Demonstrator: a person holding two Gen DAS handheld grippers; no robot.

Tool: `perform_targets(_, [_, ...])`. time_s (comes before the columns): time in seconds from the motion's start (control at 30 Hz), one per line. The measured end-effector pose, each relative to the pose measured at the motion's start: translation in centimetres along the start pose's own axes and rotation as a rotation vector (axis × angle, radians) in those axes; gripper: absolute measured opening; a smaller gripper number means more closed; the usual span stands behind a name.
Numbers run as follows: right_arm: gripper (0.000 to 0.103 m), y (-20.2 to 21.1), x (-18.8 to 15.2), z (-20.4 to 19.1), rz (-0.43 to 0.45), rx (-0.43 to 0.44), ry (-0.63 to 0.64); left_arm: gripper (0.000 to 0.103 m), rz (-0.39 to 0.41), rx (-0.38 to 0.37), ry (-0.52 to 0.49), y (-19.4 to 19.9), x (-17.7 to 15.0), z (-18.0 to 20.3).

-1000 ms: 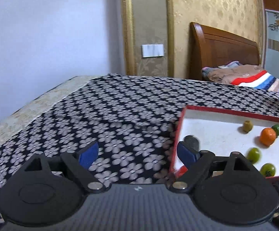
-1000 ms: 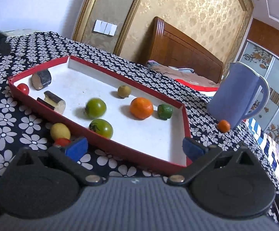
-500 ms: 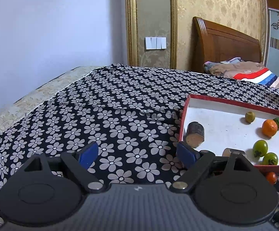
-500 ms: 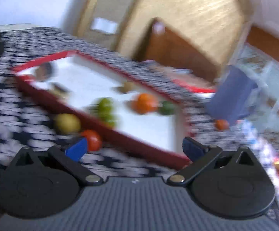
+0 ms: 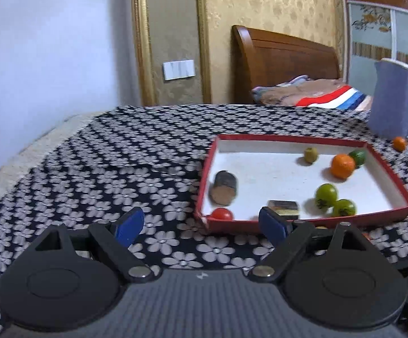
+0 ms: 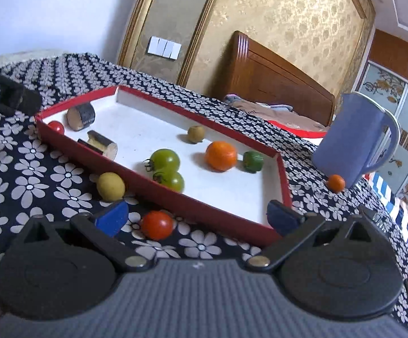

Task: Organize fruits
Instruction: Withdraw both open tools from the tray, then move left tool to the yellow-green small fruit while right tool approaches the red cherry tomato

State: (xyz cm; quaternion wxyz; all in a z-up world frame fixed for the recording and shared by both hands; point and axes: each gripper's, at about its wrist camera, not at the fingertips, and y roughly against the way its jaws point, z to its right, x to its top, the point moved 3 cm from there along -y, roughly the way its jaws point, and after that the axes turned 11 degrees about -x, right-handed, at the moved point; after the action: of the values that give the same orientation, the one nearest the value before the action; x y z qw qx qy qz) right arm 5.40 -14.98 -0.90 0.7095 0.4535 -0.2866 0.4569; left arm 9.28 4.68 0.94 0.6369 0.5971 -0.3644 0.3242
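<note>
Red tray: the shallow red-walled cardboard tray with a white floor (image 6: 232, 211) is my landmark; I read it as the collecting place, since most fruit already lies inside it.
Inside the tray: one round orange mandarin (image 6: 221, 156), two green tomatoes touching each other (image 6: 165, 160) by the near wall, a small olive-yellow fruit (image 6: 196, 134) near the far wall, a small green fruit (image 6: 253, 161) just beside the mandarin, and a small red cherry tomato (image 6: 55, 126) in the left corner.
Non-fruit in the tray: a short bark-covered wooden log (image 6: 81, 116) and a split wooden half-log (image 6: 102, 144) by the left end; I cannot tell why they are there.
Outside the tray: a glossy red tomato (image 6: 157, 224) and a round yellow fruit (image 6: 110, 186) lie on the black flower-print cloth (image 6: 29, 180) just beside the near wall; a small orange fruit (image 6: 336, 183) sits beyond the far right corner, against the blue plastic jug (image 6: 356, 143).
Right gripper (image 6: 195, 216): fingers wide apart and empty, low over the cloth with the red tomato between them, so I judge that tomato my next pick.
Left gripper (image 5: 201, 225): fingers apart, empty, off the tray's left corner, waiting.
Risk: the tomato is round and may roll against the wall when I close.
</note>
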Motion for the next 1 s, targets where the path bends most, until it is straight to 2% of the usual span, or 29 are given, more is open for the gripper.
perform_targets(0.1, [0.103, -0.9, 0.2, -0.8, -0.027, -0.034, 0.024, 0.089, -0.023, -0.022, 0.024, -0.3, 0.0, -0.5])
perform_targets(0.17, [0.103, -1.3, 0.0, -0.9, -0.043, -0.087, 0.049, 0.089, -0.038, -0.042, 0.034, -0.4, -0.1, -0.6])
perform_targets(0.27, [0.103, -1.3, -0.3, 0.5, -0.042, -0.154, 0.041, 0.089, -0.046, -0.073, 0.039, -0.5, -0.3, -0.7])
perform_targets(0.33, [0.103, -0.8, -0.6, 2.4, -0.049, -0.142, -0.031, 0.089, -0.037, -0.107, 0.039, -0.3, -0.5, -0.5])
perform_targets(0.43, [0.103, -0.1, -0.8, 4.2, -0.028, -0.078, -0.131, 0.089, -0.018, -0.195, -0.002, 0.3, -0.9, 0.8])
perform_targets(0.5, [0.103, -0.1, -1.1, 4.8, -0.025, -0.066, -0.155, 0.089, -0.007, -0.235, -0.043, 0.5, -1.4, 2.2])
perform_targets(0.67, [0.103, 0.2, -1.9, 6.1, -0.012, -0.11, -0.159, 0.089, 0.009, -0.204, -0.136, -0.2, -2.2, 5.7])
perform_targets(0.8, [0.103, 0.6, -2.5, 7.0, 0.014, -0.114, -0.154, 0.089, -0.038, -0.229, -0.116, -1.8, -2.2, 7.2])
perform_targets(0.9, [0.103, 0.8, -2.7, 7.3, 0.021, -0.13, -0.131, 0.088, -0.055, -0.209, -0.126, -2.7, -2.4, 8.1])
perform_targets(1.0, [0.103, 0.8, -3.0, 7.6, 0.006, -0.101, -0.154, 0.088, -0.077, -0.199, -0.132, -3.5, -2.6, 8.7])
